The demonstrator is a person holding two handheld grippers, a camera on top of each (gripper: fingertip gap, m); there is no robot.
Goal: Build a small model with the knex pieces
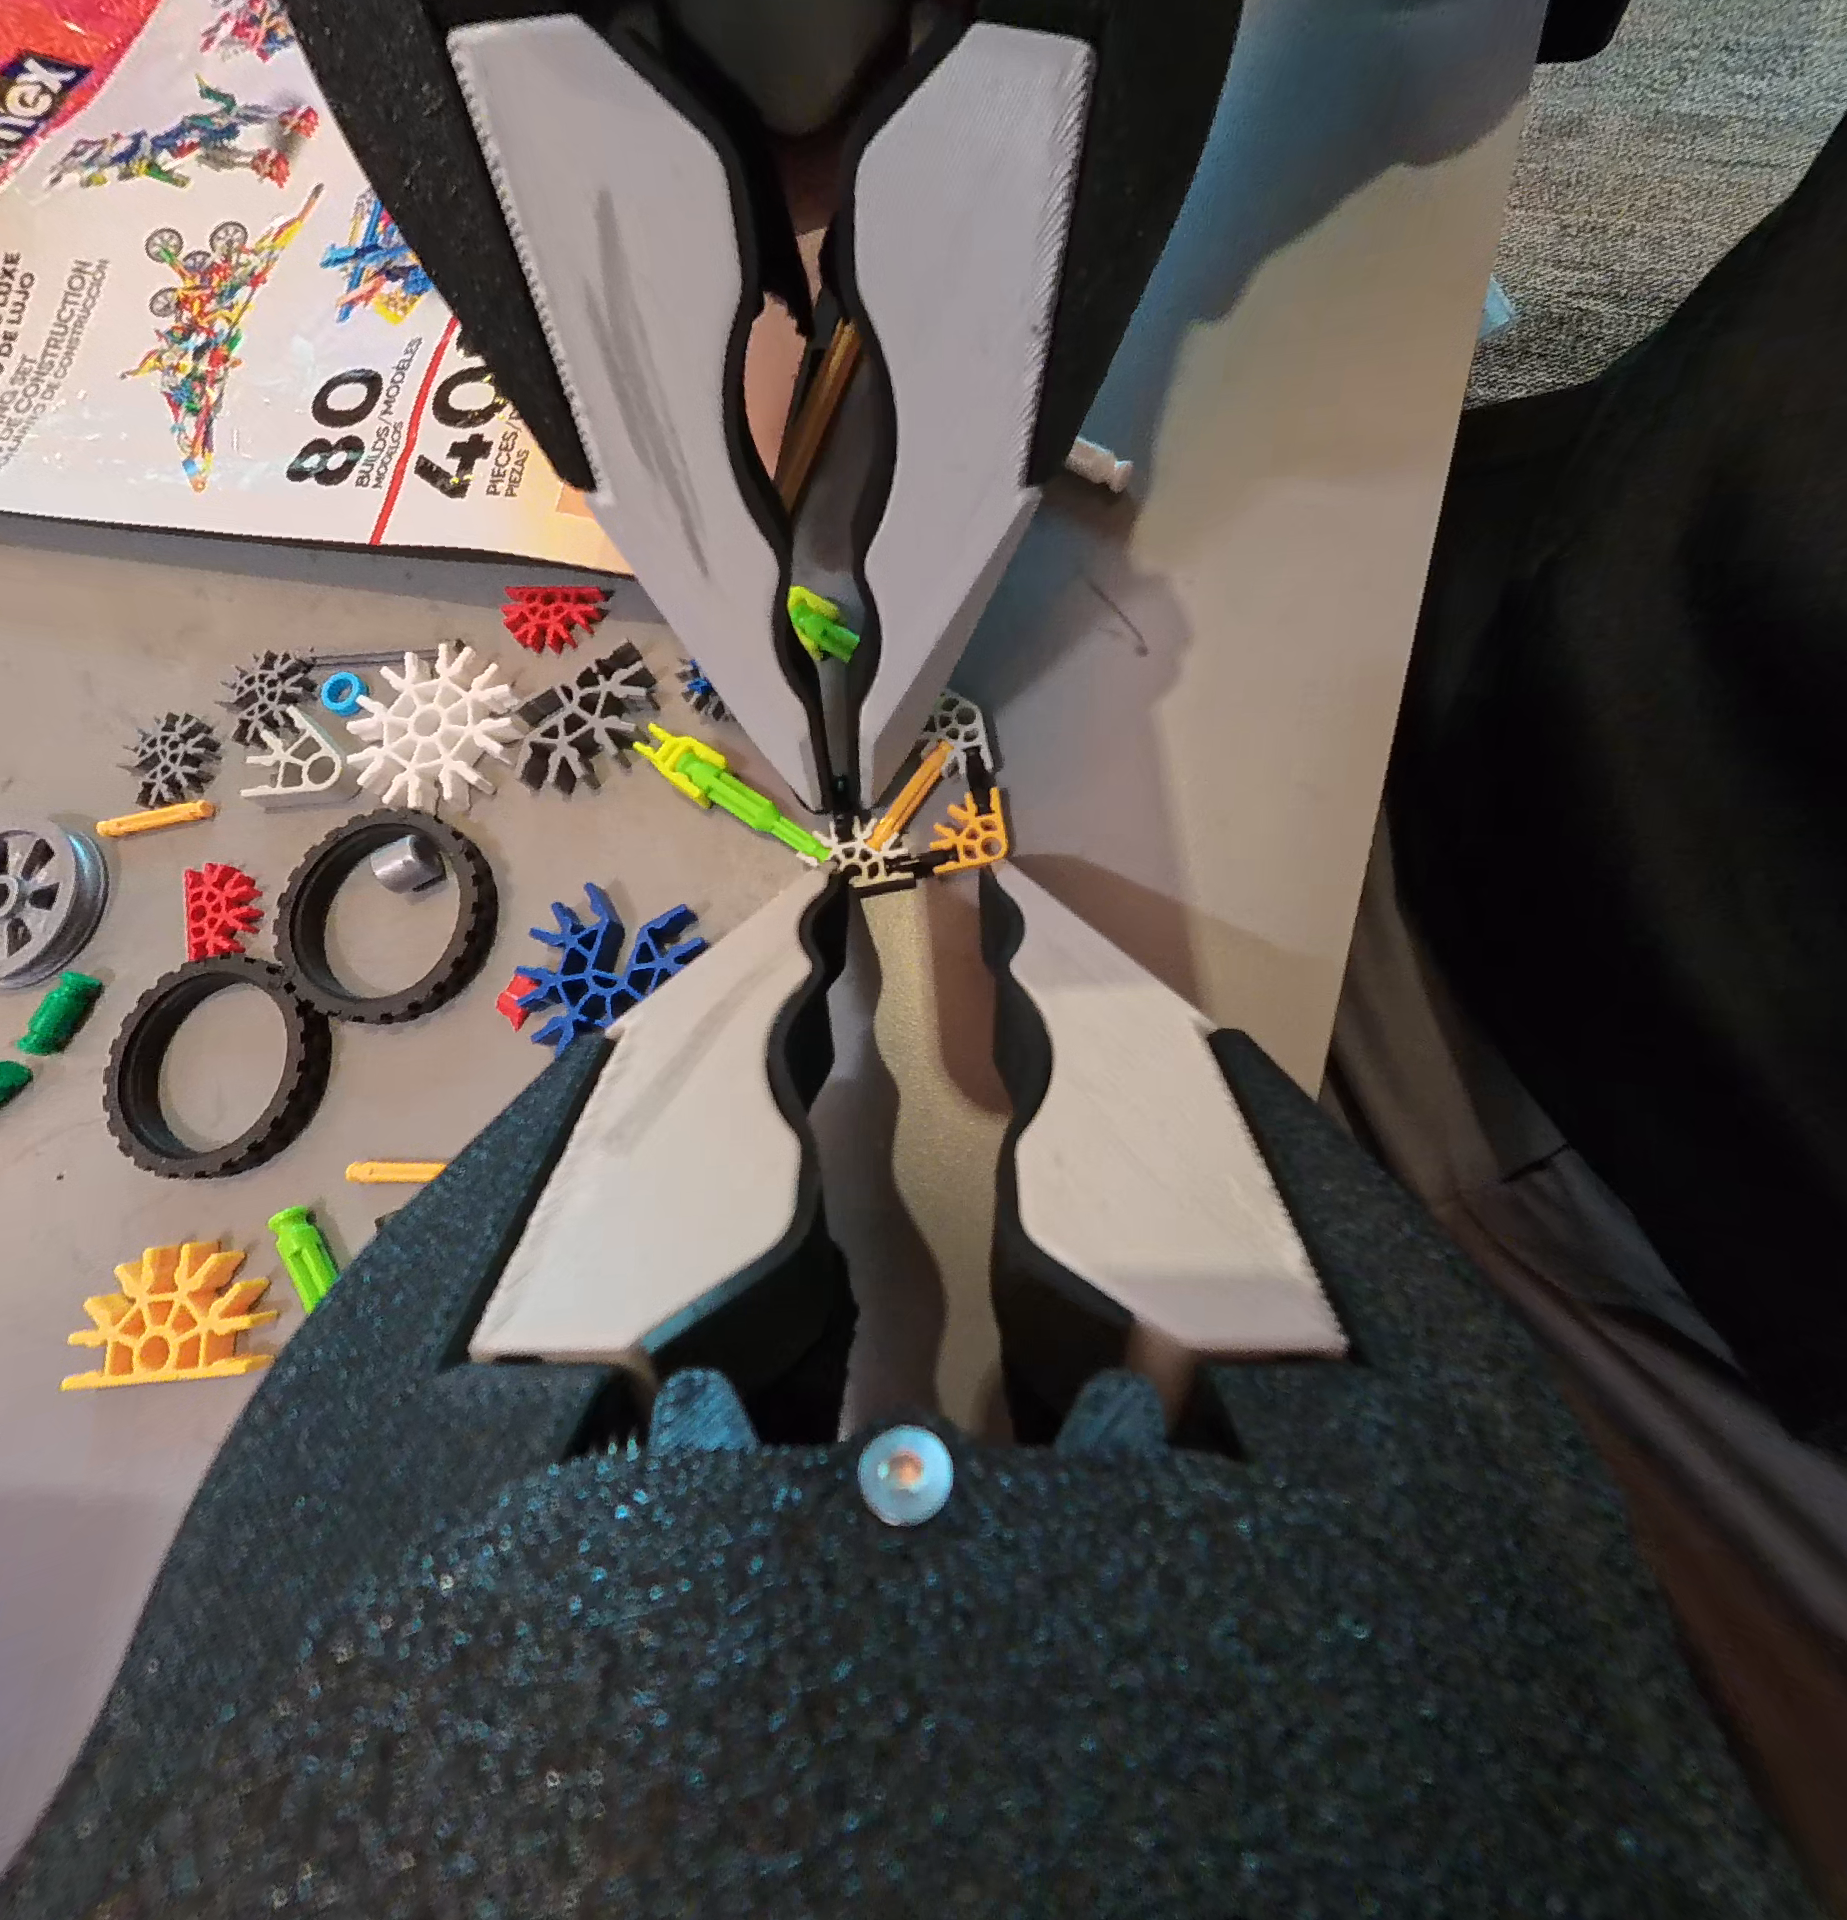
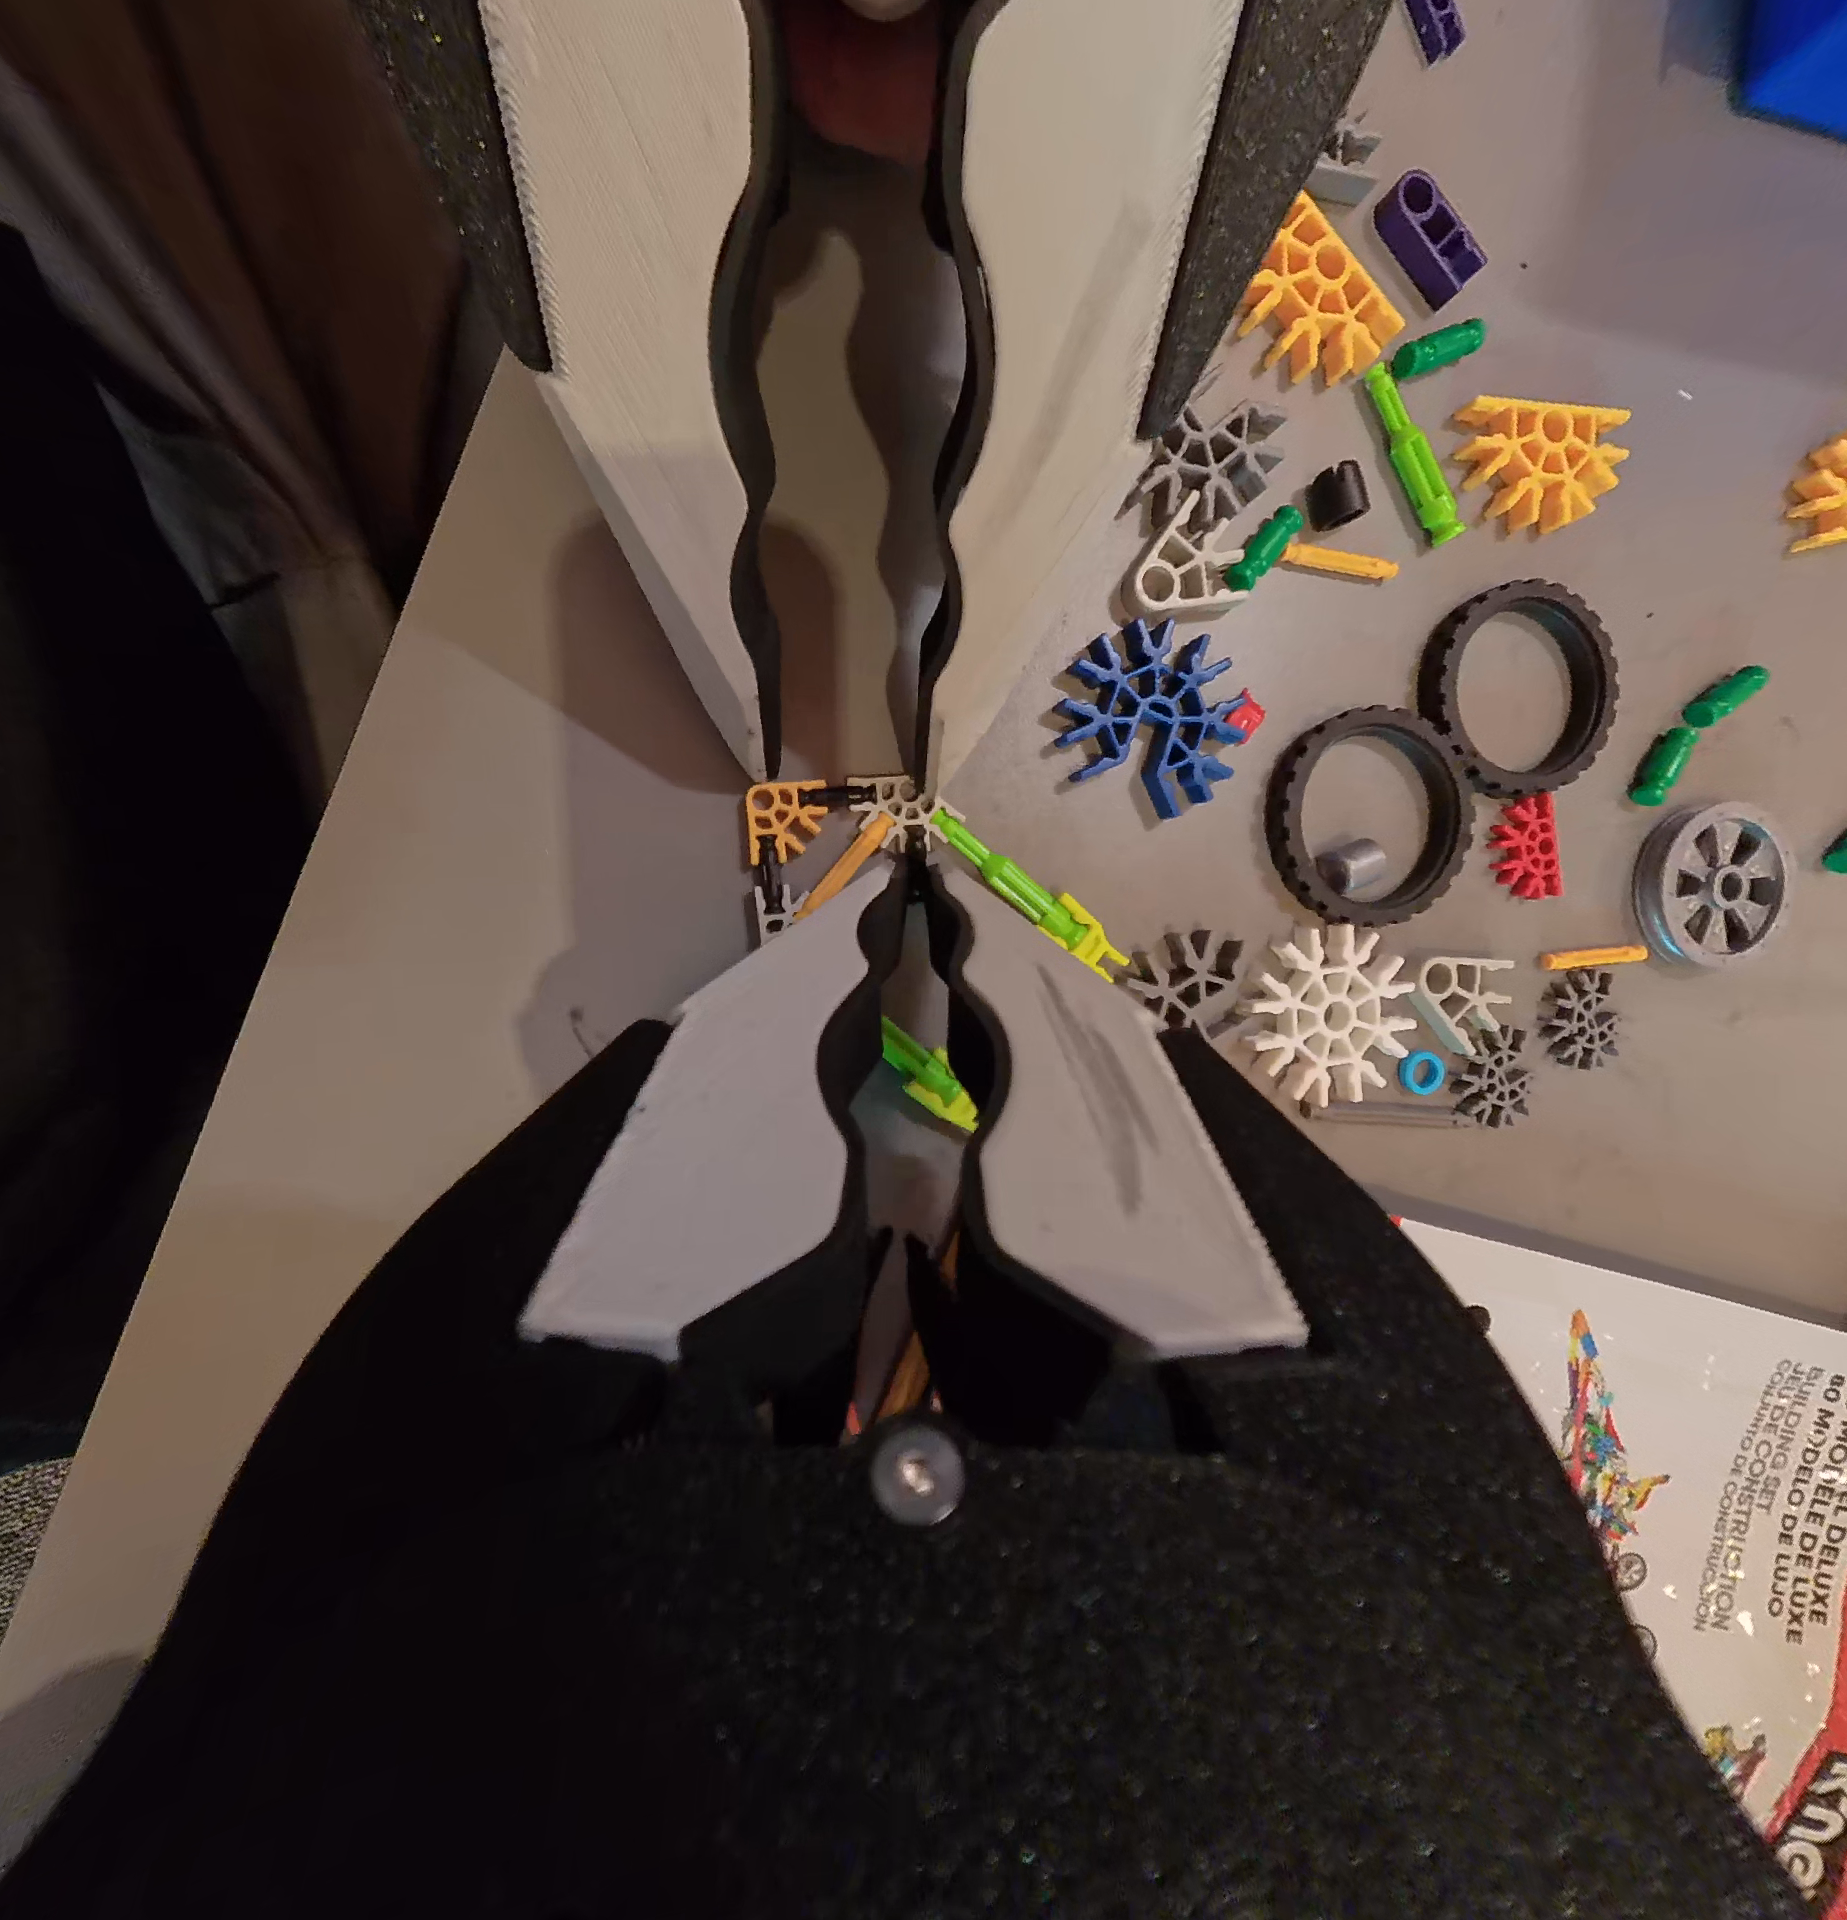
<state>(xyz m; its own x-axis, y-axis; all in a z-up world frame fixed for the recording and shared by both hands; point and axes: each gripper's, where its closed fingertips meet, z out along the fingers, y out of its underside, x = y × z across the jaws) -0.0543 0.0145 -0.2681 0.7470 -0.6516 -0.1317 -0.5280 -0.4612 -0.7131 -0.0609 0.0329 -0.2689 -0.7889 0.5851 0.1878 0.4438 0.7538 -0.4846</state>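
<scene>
A small toy assembly lies near the table edge: a white connector [image 1: 859, 850] [image 2: 898, 812] joined by a short black rod to an orange corner connector [image 1: 976, 836] [image 2: 782, 816], with a green rod [image 1: 732, 795] [image 2: 1012, 883] and a yellow rod [image 1: 908, 800] sticking out. My left gripper [image 1: 908, 888] [image 2: 846, 777] stands partly open, its tips at the two connectors with the black rod between them. My right gripper [image 2: 914, 888] [image 1: 841, 800] faces it from the other side. It is shut on a thin black piece at the white connector.
Loose parts lie on the grey table: two black tyres [image 1: 389, 914] [image 2: 1366, 821], a grey wheel hub [image 1: 15, 899], blue connectors [image 1: 607, 961], a white snowflake connector [image 1: 431, 727], and yellow connectors [image 2: 1537, 457]. The printed toy box [image 1: 171, 312] lies beyond. The table edge [image 1: 1418, 623] runs close by the assembly.
</scene>
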